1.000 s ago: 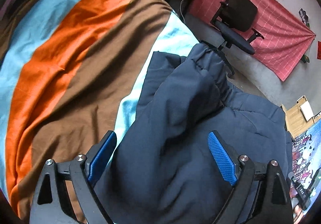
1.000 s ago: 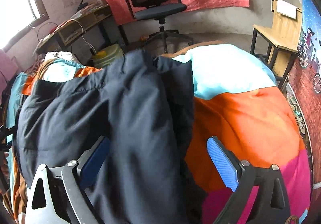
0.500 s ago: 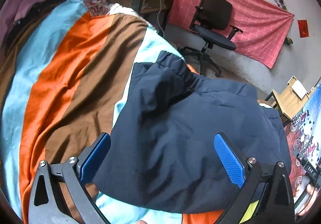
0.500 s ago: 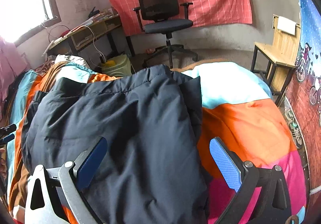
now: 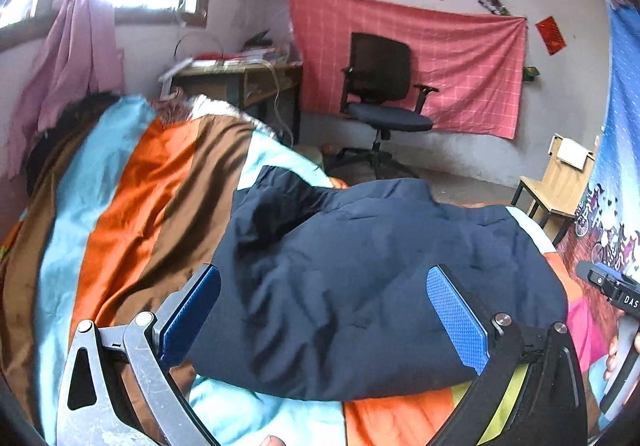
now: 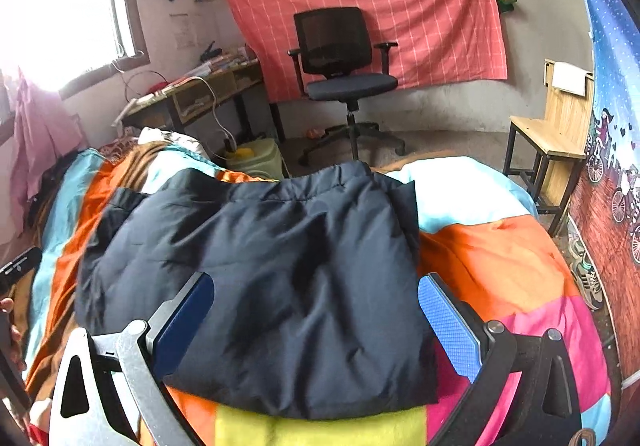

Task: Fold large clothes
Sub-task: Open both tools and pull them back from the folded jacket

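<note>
Your left gripper (image 5: 323,302) stood with its jaws spread wide, nothing between the blue pads (image 5: 456,320), hanging over the near edge of the jacket (image 5: 360,286). Your right gripper (image 6: 316,310) was the same: jaws apart, released, empty, poised above the jacket's near right corner. The jacket, dark navy and puffy, lay folded into a rough rectangle on the bedspread (image 5: 152,198), whose stripes ran brown, orange and pale blue on the left. In the right wrist view the jacket (image 6: 272,270) sat across orange, pink and yellow patches of the bedspread (image 6: 500,266), its gathered hem at the far edge, towards the chair (image 6: 340,58). A darker flap lay doubled over at the far left corner. Neither pair of pads touched the cloth. You could see the right gripper's black body at the right edge of the left view, with fingertips on its handle. Beyond the bed stood the desk (image 6: 192,94), and a pink checked cloth (image 6: 380,14) hung on the wall behind the chair. A wooden chair (image 6: 560,126) stood at the right.
</note>
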Available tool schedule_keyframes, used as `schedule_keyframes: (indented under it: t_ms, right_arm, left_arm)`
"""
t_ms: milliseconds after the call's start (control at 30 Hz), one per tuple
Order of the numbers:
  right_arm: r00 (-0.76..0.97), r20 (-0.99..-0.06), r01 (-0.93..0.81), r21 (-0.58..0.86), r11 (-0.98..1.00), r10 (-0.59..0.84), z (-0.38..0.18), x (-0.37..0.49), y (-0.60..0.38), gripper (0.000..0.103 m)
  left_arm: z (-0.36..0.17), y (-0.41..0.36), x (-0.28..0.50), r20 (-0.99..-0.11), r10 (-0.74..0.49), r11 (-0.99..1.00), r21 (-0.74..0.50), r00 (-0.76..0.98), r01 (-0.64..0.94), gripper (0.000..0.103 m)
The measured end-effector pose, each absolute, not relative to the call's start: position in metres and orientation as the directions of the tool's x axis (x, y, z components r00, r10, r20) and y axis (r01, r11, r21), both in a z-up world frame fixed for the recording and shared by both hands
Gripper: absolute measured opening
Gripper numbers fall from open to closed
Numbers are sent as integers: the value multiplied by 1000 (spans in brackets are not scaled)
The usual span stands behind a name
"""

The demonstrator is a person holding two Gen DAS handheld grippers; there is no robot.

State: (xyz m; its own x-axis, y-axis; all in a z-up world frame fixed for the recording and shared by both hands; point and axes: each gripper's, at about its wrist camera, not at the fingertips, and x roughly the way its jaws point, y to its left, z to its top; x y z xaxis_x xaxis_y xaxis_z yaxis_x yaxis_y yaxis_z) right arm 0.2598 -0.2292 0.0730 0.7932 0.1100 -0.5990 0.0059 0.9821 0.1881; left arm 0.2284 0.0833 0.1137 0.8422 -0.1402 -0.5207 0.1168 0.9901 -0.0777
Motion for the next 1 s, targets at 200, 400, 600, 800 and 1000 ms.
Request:
schedule_keyframes:
  t_ms: [200, 400, 600, 800, 1000]
  right_arm:
    - [838, -532, -29, 175, 984, 119, 92, 228, -213, 103]
    - [877, -464, -70, 127, 989, 122, 111, 193, -197, 103]
    - [896, -423, -90, 125, 988, 135, 116, 161, -185, 103]
    - [903, -406, -98, 119, 988, 139, 116, 134, -176, 103]
    - [916, -377, -109, 98, 989, 138, 115, 108, -167, 103]
  left_arm:
    - [118, 67, 198, -486, -172, 985, -72, 857, 157, 101]
    - [126, 66, 172, -447, -179, 984, -65, 877, 168, 101]
    - [130, 72, 146, -410, -173, 984, -36, 895, 174, 101]
    - [132, 78, 121, -378, -167, 985, -17, 910, 174, 101]
    - [121, 77, 100, -363, -183, 978, 30, 914, 208, 101]
